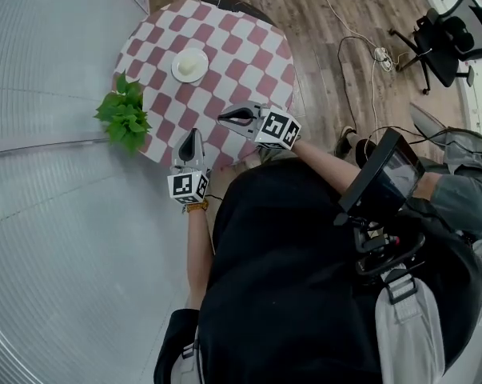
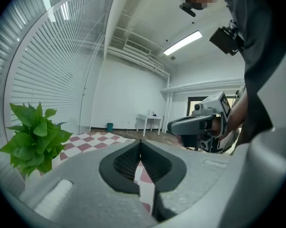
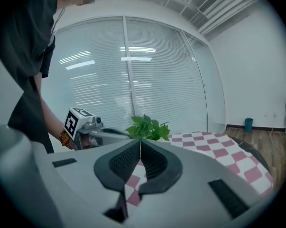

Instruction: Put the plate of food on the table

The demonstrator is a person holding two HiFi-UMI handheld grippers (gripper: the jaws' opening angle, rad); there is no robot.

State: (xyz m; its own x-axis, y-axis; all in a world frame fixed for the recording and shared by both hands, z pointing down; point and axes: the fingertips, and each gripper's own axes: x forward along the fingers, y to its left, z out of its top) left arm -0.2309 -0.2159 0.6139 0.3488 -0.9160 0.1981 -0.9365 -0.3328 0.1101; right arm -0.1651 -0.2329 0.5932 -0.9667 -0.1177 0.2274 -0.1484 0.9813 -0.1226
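Note:
A white plate of pale food rests on the round table with the red-and-white checked cloth, toward its far left side. My left gripper hovers over the table's near edge, shut and empty, well short of the plate. To its right my right gripper is over the cloth, shut with nothing in it. In the left gripper view the shut gripper points across the table, with the right gripper in sight. The right gripper view has its own tips together and the left gripper beyond.
A leafy green plant stands at the table's left edge, also seen as the plant and the plant. Window blinds run along the left. An office chair and floor cables lie to the right.

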